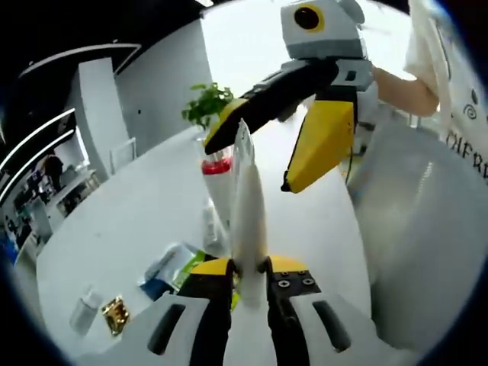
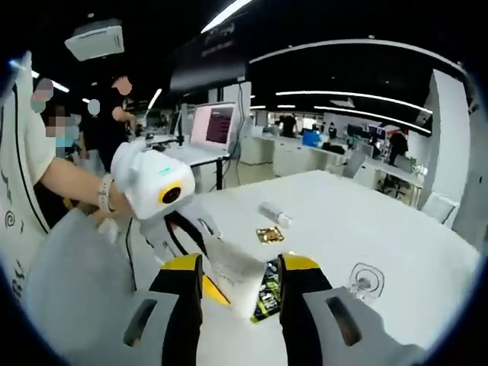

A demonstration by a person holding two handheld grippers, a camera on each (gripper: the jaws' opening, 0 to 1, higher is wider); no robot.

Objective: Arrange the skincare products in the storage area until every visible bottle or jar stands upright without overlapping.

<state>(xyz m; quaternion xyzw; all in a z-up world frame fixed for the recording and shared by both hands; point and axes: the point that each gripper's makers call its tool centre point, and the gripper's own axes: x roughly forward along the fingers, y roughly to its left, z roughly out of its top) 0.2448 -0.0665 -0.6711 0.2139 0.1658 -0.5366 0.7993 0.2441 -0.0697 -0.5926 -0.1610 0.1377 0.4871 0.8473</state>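
Tube (image 1: pixel 248 206), white, stands mid-frame pinched at its base by the left claw (image 1: pixel 248 284); the right claw (image 1: pixel 248 160), jaws spread, straddles its top above the tabletop (image 1: pixel 145 213).

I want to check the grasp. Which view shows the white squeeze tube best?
The left gripper view: the white squeeze tube stands tall between the left gripper fingers, the right gripper at its crimped end. The right gripper view shows just that flat end.

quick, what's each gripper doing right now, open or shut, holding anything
Left gripper: shut on the white tube.
Right gripper: open, jaws either side of the tube's flat end, not clamped.
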